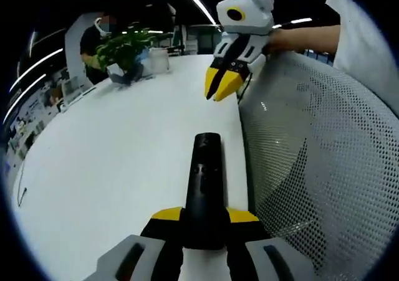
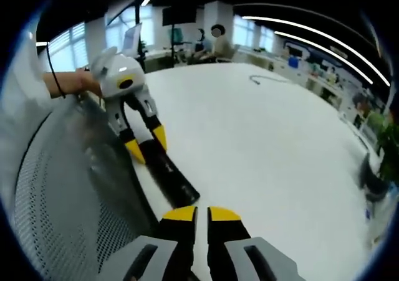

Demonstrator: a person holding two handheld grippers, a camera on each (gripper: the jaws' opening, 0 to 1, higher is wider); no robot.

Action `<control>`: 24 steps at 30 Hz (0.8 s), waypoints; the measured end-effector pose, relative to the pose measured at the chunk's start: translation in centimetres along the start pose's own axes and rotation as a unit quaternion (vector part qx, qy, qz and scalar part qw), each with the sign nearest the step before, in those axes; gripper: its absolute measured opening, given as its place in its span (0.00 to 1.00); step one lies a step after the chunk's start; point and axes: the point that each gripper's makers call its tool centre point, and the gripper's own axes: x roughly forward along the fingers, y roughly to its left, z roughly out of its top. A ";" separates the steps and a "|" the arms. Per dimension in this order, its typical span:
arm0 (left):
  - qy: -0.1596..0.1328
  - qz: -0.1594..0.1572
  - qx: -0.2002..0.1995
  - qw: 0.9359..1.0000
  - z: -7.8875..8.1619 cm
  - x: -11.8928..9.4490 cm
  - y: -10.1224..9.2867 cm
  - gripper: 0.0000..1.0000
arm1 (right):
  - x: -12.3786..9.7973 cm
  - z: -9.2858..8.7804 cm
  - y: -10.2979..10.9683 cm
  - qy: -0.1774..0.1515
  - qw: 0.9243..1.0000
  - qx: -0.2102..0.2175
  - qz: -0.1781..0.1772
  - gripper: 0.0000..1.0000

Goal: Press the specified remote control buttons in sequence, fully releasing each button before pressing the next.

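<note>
The remote (image 1: 204, 187) lies on the table (image 1: 118, 156), beside the mesh chair back (image 1: 324, 156). A potted plant (image 1: 124, 53) stands far behind the remote.

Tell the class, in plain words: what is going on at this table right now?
A person holds a gripper in each hand over a white table. The left gripper clamps a black remote control by its near end. The right gripper, jaws closed and empty, hangs beyond the remote's far end. A mesh chair back stands alongside.

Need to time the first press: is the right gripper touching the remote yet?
Apart. In the left gripper view the right gripper hangs above the table, beyond the remote, with white tabletop between them.
</note>
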 end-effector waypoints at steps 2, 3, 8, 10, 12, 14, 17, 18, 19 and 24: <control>-0.004 -0.011 0.007 1.000 0.3 0.2 -0.5 0.24 | 0.1 -0.1 0.6 0.004 1.000 -0.002 0.017 0.00; -0.005 -0.012 0.008 1.000 0.3 0.3 -0.6 0.24 | 0.1 0.0 0.8 0.005 1.000 -0.004 0.021 0.00; -0.007 -0.013 0.003 1.000 0.4 0.2 -0.2 0.24 | 0.6 -0.1 1.7 0.019 0.998 -0.003 0.054 0.00; -0.005 -0.012 0.000 1.000 0.4 0.2 -0.2 0.24 | 0.9 -0.5 2.0 0.033 0.997 -0.005 0.063 0.00; -0.006 -0.011 -0.003 1.000 0.4 0.3 -0.2 0.24 | 1.3 -1.3 2.2 0.062 0.995 -0.020 0.070 0.00; -0.006 -0.013 -0.008 1.000 0.4 0.3 -0.2 0.24 | 1.9 -1.9 2.3 0.089 0.992 -0.043 0.076 0.00; -0.006 -0.012 -0.007 1.000 0.4 0.3 -0.2 0.24 | 2.9 -1.5 2.7 0.094 0.991 -0.057 0.083 0.00; -0.007 -0.013 -0.008 1.000 0.4 0.3 -0.2 0.24 | 3.0 -1.4 2.8 0.097 0.990 -0.061 0.087 0.00; -0.007 -0.012 -0.008 1.000 0.4 0.3 -0.1 0.24 | 3.2 -1.3 3.0 0.103 0.988 -0.075 0.092 0.00; -0.011 -0.012 -0.012 1.000 0.4 0.3 -0.1 0.24 | 3.7 -1.7 2.4 0.138 0.981 -0.110 0.084 0.00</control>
